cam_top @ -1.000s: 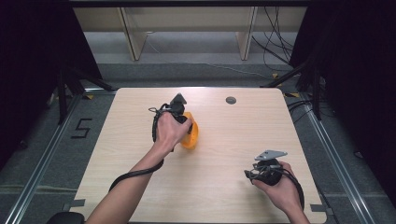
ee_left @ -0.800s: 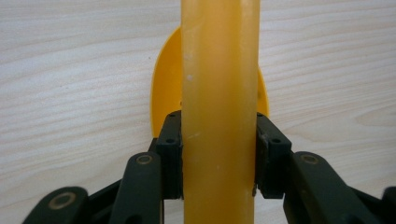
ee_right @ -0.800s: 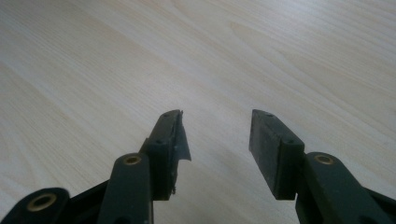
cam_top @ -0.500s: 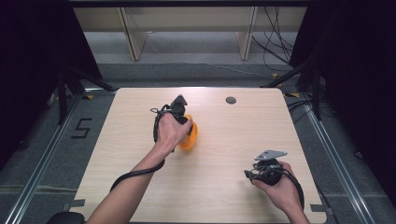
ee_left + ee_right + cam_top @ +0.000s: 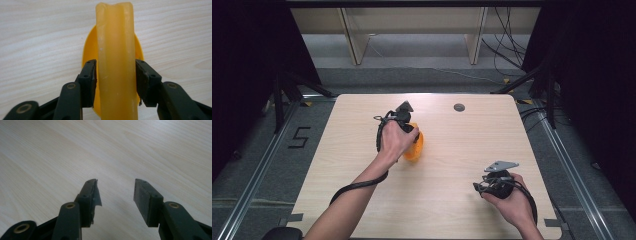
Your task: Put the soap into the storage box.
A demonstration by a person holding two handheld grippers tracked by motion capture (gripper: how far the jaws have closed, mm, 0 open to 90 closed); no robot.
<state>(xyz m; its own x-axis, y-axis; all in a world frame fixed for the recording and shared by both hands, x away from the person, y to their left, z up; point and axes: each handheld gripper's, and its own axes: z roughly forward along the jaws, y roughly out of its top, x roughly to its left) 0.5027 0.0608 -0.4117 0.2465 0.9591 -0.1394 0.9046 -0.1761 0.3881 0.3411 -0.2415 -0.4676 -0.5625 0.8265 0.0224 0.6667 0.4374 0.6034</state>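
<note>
Though hand-hidden from above — yellow scoop (image 5: 116, 65) between parted left gripper (image 5: 116, 82) pads.

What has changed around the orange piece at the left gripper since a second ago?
The left gripper has just been opening its jaws: small gaps now show between its pads and the orange piece, which stands between them on the table, so it looks let go. Both hands kept their places; the right gripper hangs open over bare wood.
</note>
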